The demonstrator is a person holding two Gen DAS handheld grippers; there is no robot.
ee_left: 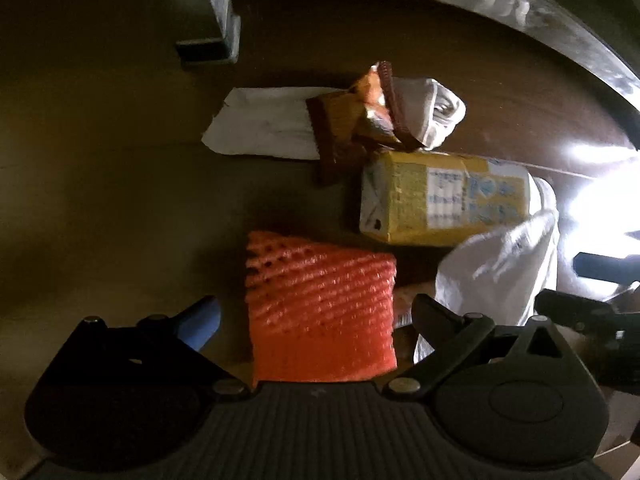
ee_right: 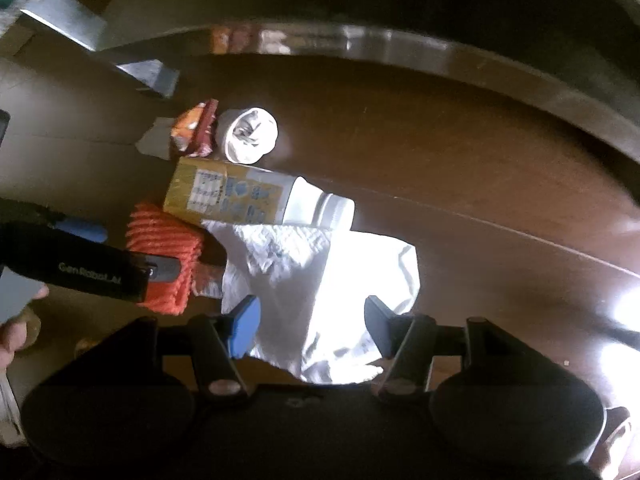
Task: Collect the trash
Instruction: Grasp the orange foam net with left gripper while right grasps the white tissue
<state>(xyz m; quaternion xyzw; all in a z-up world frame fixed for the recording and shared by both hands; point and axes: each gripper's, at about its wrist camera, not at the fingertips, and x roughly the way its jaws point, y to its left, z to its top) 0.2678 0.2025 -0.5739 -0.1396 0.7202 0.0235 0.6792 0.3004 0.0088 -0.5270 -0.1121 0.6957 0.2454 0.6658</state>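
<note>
Orange foam netting [ee_left: 320,312] lies straight ahead of the left hand-held gripper [ee_left: 316,320], between its two fingers, which stand wide apart on either side of it; the pads are not pressing on it, so this gripper is open. White lettering reading "GenRobot.AI" shows on the side of the left gripper's black body in the right wrist view. The print on the yellow carton [ee_left: 436,196] is too blurred to read.

The right hand-held gripper [ee_right: 312,328] is also open, its blue-padded finger [ee_right: 244,328] and its dark finger standing on either side of a crumpled white plastic bag [ee_right: 332,292] that lies between them on the dark brown worktop [ee_right: 460,152]. The pads do not close on the bag.

Beyond both grippers, the trash sits in one loose cluster: one orange foam net, one yellow carton lying on its side just past the net, one white bag touching the carton's lower edge, one orange and brown snack wrapper [ee_left: 360,120] farther off, one crushed white paper cup [ee_right: 250,134] just beside the wrapper, and one flat white napkin [ee_left: 256,124] partly under the wrapper. A white capped bottle [ee_right: 320,206] lies beside the carton's far end, as the right wrist view shows.
</note>
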